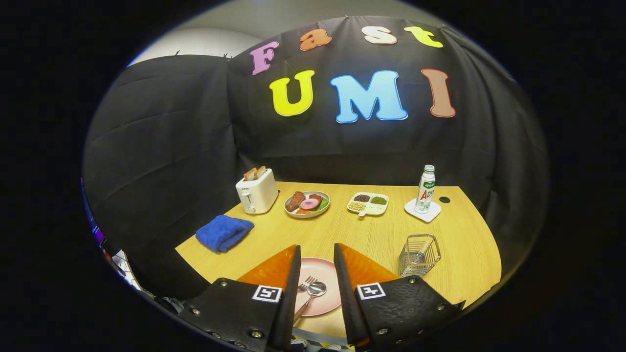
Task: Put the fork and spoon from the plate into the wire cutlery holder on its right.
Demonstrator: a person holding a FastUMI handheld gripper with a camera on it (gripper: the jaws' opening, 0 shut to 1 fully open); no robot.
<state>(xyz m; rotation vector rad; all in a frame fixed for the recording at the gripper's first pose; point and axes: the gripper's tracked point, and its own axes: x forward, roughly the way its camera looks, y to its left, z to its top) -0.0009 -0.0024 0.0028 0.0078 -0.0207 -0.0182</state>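
A light wood-grain table [371,234] is set inside a booth walled with black cloth [166,146]. On it, one of each thing is counted along the far side: a white toaster [257,194] with two slices of toast [255,172] standing in its slots, a round plate of food [307,203], a white divided tray [368,204] with three filled sections, and a clear bottle [426,189] standing upright on a white square coaster [422,210]. A green and red label is carried by the bottle, but its writing is too small to be made out. A small dark hole [444,199] is seen in the tabletop just beside the coaster. One folded blue cloth [224,232] lies nearer, below the toaster.

One pink plate [320,286] is seen between the fingers of the gripper [317,254], and on it one fork [306,284] and one spoon [313,292] lie side by side, touching or nearly so, with their heads toward the far side. One wire cutlery holder [419,254] stands upright to the right of the plate, apart from it, with nothing visible inside.

The fingers are held well apart, with nothing gripped; the plate and cutlery are seen in the gap between them. One square black-and-white marker is fixed to each finger base.
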